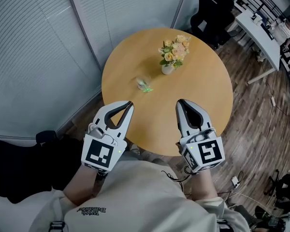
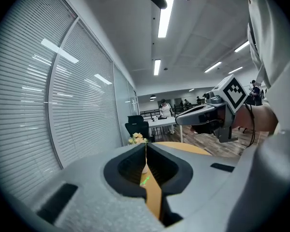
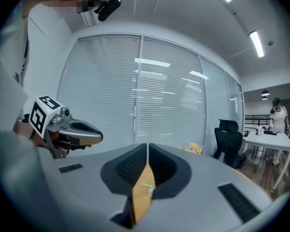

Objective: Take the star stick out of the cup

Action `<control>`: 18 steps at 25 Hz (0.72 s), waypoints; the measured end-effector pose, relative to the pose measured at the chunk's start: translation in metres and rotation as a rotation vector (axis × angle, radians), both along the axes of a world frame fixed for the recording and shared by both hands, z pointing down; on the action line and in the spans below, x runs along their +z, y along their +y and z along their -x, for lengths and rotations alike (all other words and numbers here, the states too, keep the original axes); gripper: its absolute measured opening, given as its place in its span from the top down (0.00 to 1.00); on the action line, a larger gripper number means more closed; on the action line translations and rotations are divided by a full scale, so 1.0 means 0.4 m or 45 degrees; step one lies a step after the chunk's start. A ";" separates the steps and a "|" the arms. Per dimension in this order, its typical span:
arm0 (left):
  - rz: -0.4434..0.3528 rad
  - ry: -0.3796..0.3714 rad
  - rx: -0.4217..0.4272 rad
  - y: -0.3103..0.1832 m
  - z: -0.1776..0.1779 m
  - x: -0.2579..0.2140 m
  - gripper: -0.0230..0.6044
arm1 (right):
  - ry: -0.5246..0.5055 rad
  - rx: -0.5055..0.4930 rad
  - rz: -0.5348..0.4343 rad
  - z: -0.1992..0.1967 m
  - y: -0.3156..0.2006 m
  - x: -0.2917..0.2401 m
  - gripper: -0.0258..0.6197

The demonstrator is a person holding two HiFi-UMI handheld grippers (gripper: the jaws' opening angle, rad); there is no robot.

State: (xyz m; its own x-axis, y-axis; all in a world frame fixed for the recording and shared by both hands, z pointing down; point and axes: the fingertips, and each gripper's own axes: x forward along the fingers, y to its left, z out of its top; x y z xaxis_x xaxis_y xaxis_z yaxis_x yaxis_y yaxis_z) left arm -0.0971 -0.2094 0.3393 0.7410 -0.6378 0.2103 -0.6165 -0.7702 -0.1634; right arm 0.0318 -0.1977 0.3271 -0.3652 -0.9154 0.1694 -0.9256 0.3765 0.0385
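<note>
A small clear cup (image 1: 143,82) stands on the round wooden table (image 1: 203,95), with the green star stick (image 1: 146,87) in it. Both grippers hover over the table's near edge, short of the cup. My left gripper (image 1: 131,103) is shut and empty, its tips pointing toward the cup. My right gripper (image 1: 179,102) is also shut, with nothing held. In the left gripper view the jaws (image 2: 146,144) meet and the green stick (image 2: 145,180) shows through the slit below them. The right gripper view shows its jaws (image 3: 148,146) closed and the stick (image 3: 147,185) beyond.
A white vase of yellow and pink flowers (image 1: 173,52) stands on the table behind the cup. Window blinds (image 1: 34,47) run along the left. An office chair (image 1: 210,11) and a white desk (image 1: 258,35) stand past the table's far side.
</note>
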 end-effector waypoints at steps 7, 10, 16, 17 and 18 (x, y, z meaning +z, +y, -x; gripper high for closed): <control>0.023 -0.007 -0.011 -0.045 0.010 0.018 0.93 | -0.003 -0.010 0.018 0.013 -0.053 0.014 0.91; 0.013 -0.038 -0.012 -0.059 0.009 0.041 0.93 | 0.011 -0.034 0.019 0.014 -0.070 0.026 0.91; 0.018 -0.026 -0.076 -0.070 -0.015 0.030 0.93 | 0.017 -0.096 0.008 -0.008 -0.091 0.022 0.90; 0.002 -0.035 -0.082 -0.073 -0.017 0.029 0.93 | 0.030 -0.100 0.004 -0.015 -0.095 0.022 0.91; -0.011 -0.047 -0.087 -0.074 -0.019 0.028 0.93 | 0.037 -0.107 0.004 -0.021 -0.096 0.022 0.91</control>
State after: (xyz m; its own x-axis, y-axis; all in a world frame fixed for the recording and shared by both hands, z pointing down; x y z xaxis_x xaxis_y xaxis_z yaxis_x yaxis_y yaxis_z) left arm -0.0893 -0.2390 0.3503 0.6874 -0.6886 0.2309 -0.6612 -0.7249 -0.1935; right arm 0.0403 -0.2363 0.3360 -0.4353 -0.8814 0.1836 -0.8894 0.4526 0.0638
